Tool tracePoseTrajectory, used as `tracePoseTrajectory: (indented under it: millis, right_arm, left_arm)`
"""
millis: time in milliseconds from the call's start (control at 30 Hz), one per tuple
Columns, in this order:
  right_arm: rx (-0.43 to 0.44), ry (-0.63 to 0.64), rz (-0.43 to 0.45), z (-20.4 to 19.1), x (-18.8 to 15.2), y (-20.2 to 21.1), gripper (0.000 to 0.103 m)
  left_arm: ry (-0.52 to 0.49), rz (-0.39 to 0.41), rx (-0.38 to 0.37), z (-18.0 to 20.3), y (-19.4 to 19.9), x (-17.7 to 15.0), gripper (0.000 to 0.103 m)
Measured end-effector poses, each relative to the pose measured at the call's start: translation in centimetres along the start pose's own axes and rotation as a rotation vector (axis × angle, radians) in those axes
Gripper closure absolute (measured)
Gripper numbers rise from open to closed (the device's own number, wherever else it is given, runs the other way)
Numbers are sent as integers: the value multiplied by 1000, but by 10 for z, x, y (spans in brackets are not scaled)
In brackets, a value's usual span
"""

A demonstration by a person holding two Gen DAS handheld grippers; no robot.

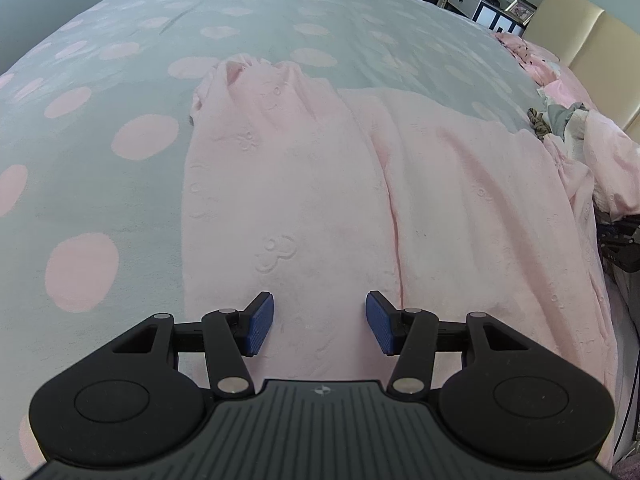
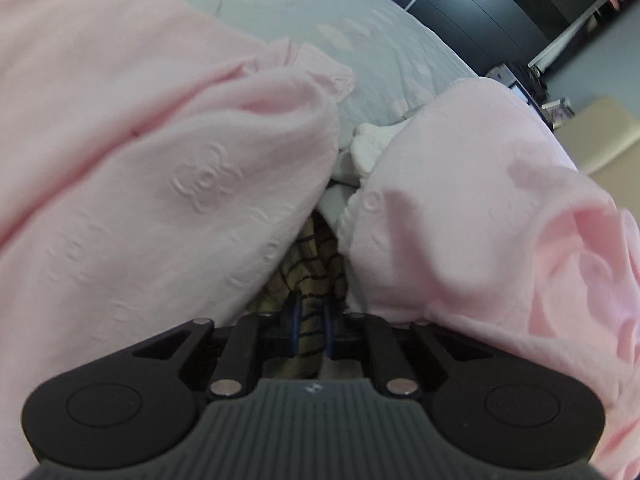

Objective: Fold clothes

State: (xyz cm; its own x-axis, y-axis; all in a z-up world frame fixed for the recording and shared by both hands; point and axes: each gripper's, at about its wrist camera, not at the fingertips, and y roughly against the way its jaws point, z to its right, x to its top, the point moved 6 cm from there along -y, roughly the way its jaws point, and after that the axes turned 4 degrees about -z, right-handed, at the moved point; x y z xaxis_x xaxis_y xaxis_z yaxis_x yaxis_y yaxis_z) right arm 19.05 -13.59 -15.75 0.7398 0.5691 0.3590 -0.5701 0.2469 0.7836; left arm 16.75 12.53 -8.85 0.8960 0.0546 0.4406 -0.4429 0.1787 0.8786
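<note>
Nearest in the left wrist view, the left tongs stand wide apart with blue ribbed pads, holding nothing, poised just over the near end of the pink garment. A small emblem is moulded on the grey ribbed housing between the arms; no writing on it can be read. The pink garment lies spread lengthwise on the bed, its soft cloth embossed with flower outlines, a long crease running down its middle and its far end gathered into ruffles. The bed's cover is pale grey with large pink dots. To the right of the pink garment, at the bed's edge, sits a heap of other clothes, pink, grey, white and striped. Beyond the pink garment, past the bed's far corner, stand a white cabinet with a framed picture beside it, a beige padded headboard and dark wardrobe doors. In the right wrist view, the right tongs are nearly together, clamped on a tan cloth with dark stripes that sits in the gap between two folds of the pink garment, with a bit of white cloth just beyond.
</note>
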Motion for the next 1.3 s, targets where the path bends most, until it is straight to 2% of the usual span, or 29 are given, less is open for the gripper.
tracePoseTrajectory:
  millis: [133, 267, 533, 867, 967, 1133, 1300]
  right_arm:
    - [-38, 70, -11, 12, -6, -12, 100]
    - [-110, 82, -28, 31, -8, -22, 103]
    - [-243, 7, -79, 91, -7, -49, 103]
    - [-397, -331, -154, 246, -13, -74, 103]
    - [-403, -398, -167, 264, -13, -77, 103]
    - [-355, -294, -157, 230, -11, -82, 103]
    - [-288, -223, -139, 185, -6, -71, 97]
  left_arm:
    - [-10, -18, -3, 3, -4, -1, 54]
    - [-7, -24, -3, 2, -6, 0, 54]
    - [5, -26, -2, 1, -7, -1, 54]
    - [24, -26, 16, -5, -9, 3, 54]
    - [34, -27, 17, -4, -13, 7, 54]
    - [13, -12, 10, 1, -11, 10, 54]
    - [4, 7, -6, 5, 0, 8, 54]
